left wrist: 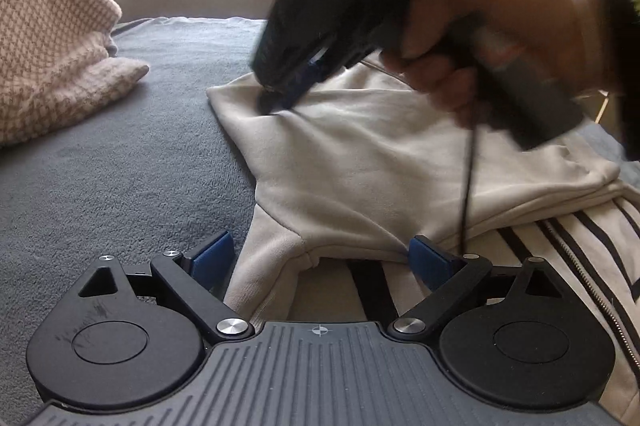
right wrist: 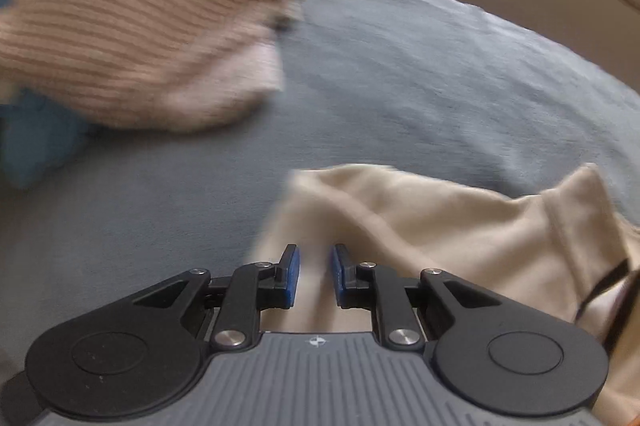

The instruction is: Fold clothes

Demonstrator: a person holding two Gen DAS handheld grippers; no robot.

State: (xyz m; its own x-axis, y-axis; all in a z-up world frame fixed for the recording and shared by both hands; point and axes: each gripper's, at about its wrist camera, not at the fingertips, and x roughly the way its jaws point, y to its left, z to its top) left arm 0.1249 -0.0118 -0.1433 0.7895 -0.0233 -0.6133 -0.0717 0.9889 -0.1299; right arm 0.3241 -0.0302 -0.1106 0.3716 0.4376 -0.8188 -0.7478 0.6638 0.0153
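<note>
left gripper (left wrist: 320,262) jaws spread wide, empty | right gripper (right wrist: 314,276) jaws narrow around cream jacket (left wrist: 380,162) fold, mid-bed (left wrist: 120,166) | risk: thin pinch slipping, fold collapsing

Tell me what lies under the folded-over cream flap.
Under the cream flap, a cream panel with black stripes and a zipper shows at the edge; how far it runs beneath is covered. All rests on the grey blanket.

A cream fleece sweatshirt with black stripes and a zip (left wrist: 360,162) is spread flat on the grey terry bedcover (left wrist: 120,166), partly folded, one sleeve laid across the body. A pink-and-white houndstooth knitted garment (left wrist: 52,38) is heaped, seemingly unfolded, toward the bedcover's far edge.
</note>
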